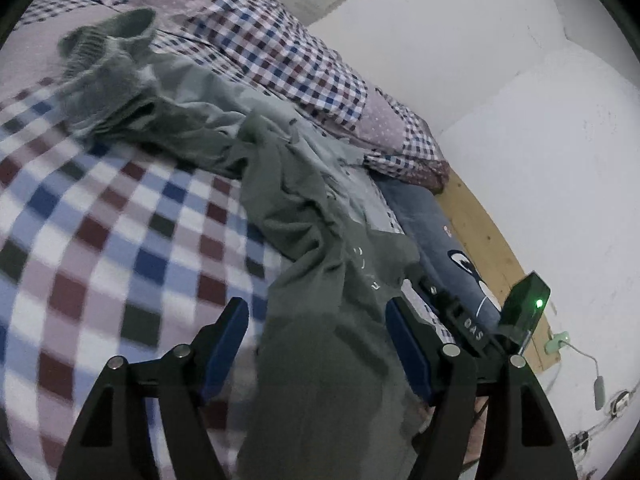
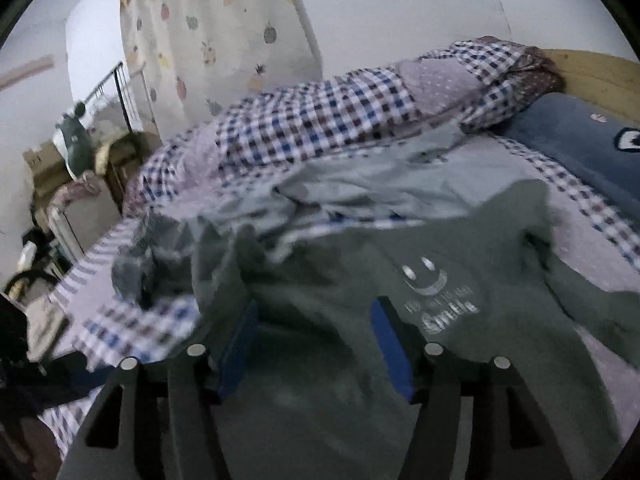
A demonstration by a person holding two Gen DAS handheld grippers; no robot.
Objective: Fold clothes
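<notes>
Left wrist view: the left gripper (image 1: 316, 344) is seen with its blue pads spread wide and the dark green shirt (image 1: 304, 208) running between them, not pinched. The right gripper (image 2: 314, 344) is likewise parted, with the same shirt draped through the gap, smile print beside it. The shirt is strung out rumpled across the checked bedspread (image 1: 100, 220), probably for flattening; no fold is visible. Counted: one green shirt, one pale garment (image 2: 360, 188) behind it, one grey knit piece (image 1: 104, 52) at the far end, one blue pillow (image 2: 580, 140), two grippers.
</notes>
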